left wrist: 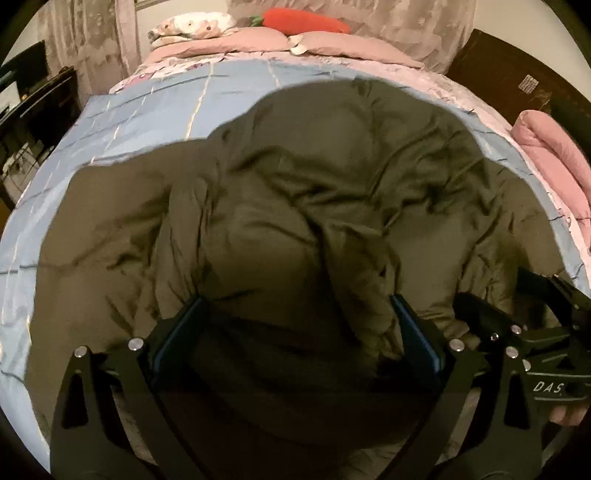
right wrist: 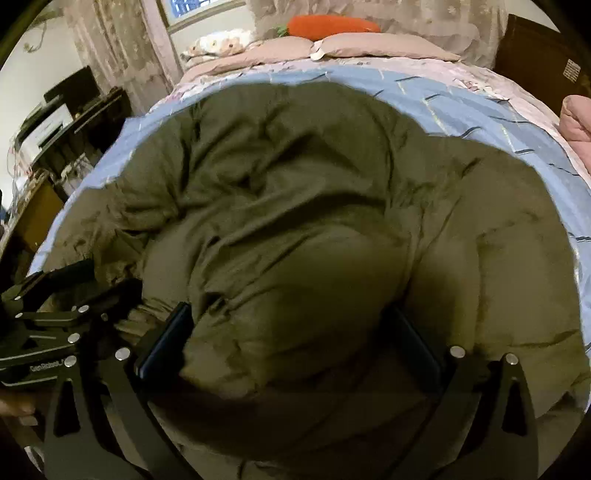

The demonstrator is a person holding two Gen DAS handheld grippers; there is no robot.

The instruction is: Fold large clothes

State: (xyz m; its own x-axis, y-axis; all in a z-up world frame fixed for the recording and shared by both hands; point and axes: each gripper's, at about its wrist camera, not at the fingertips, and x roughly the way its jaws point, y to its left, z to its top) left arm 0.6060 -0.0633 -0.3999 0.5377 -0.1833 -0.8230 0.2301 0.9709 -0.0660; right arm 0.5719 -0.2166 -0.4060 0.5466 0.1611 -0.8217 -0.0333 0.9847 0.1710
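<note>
A large olive-green padded jacket (left wrist: 295, 184) lies spread and rumpled on the blue patterned bedspread (left wrist: 147, 110); it also fills the right wrist view (right wrist: 295, 203). My left gripper (left wrist: 295, 314) is open, its jaws wide apart around a bunched fold of the jacket's near edge. My right gripper (right wrist: 291, 325) is open too, jaws spread around another thick fold of the jacket. The right gripper shows at the right edge of the left wrist view (left wrist: 517, 325), and the left gripper at the left edge of the right wrist view (right wrist: 66, 317). Both sit side by side at the near hem.
Pink pillows (left wrist: 258, 40) and a red carrot plush (left wrist: 306, 20) lie at the head of the bed. A pink folded quilt (left wrist: 554, 155) sits on the right. Dark furniture (right wrist: 66, 118) stands left of the bed, a dark cabinet (left wrist: 509, 74) to the right.
</note>
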